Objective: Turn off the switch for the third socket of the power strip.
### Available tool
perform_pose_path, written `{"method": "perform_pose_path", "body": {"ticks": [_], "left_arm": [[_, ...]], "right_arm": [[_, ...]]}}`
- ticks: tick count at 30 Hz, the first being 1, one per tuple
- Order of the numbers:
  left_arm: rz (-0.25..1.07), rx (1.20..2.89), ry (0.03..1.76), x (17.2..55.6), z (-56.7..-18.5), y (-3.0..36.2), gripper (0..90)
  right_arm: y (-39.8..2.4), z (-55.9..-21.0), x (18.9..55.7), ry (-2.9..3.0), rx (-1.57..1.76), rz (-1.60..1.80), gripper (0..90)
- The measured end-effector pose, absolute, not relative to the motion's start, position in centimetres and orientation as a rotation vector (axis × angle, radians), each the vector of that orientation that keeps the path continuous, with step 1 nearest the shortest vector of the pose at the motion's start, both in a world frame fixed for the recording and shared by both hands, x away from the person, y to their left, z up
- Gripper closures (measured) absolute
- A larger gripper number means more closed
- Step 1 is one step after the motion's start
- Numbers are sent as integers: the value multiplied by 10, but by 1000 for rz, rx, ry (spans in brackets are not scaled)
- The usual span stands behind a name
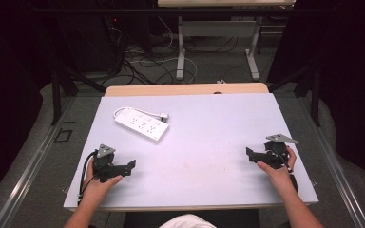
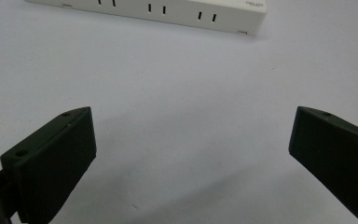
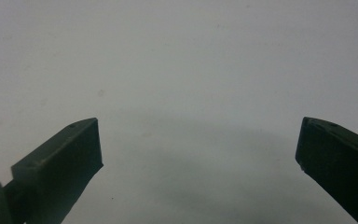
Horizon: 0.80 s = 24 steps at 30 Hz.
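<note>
- On the pale grey table (image 1: 204,142), a white power strip (image 1: 141,124) lies flat in the far-left part, set at a slant, with its white cord (image 1: 123,110) looped against its far side and a plug (image 1: 163,115) at its right end.
- At the near-left edge, the left gripper (image 1: 129,166) is held in the person's left hand (image 1: 100,183), low over the table, jaws pointing right toward the middle.
- In the left gripper view, its two black jaws stand wide apart with nothing between them; the power strip's slotted edge (image 2: 168,11) runs across the top, well ahead of the tips.
- At the near-right edge, the right gripper (image 1: 250,154) sits in the right hand (image 1: 278,168), jaws pointing left.
- In the right gripper view, those jaws too are spread wide and empty over bare tabletop (image 3: 191,84).
- The two grippers are well apart, each near its own side of the table.
</note>
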<state>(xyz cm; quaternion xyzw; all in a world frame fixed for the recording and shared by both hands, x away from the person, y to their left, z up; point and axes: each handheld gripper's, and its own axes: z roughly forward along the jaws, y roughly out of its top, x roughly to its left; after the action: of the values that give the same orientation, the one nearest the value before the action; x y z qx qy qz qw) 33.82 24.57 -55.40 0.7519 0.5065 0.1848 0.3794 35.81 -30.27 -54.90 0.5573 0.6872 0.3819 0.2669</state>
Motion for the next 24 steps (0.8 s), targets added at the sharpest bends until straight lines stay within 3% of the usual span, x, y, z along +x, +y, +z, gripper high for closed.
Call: {"method": "perform_pose_path", "body": {"ticks": [18,24], "left_arm": [[504,1812,1270,334,-530,239,10],[509,1809,1249,338,-521,232,51]], "right_arm": [[-294,-537,343,1821,1459,1078,8],[-293,-535,343,1814,1454,1061,37]]}}
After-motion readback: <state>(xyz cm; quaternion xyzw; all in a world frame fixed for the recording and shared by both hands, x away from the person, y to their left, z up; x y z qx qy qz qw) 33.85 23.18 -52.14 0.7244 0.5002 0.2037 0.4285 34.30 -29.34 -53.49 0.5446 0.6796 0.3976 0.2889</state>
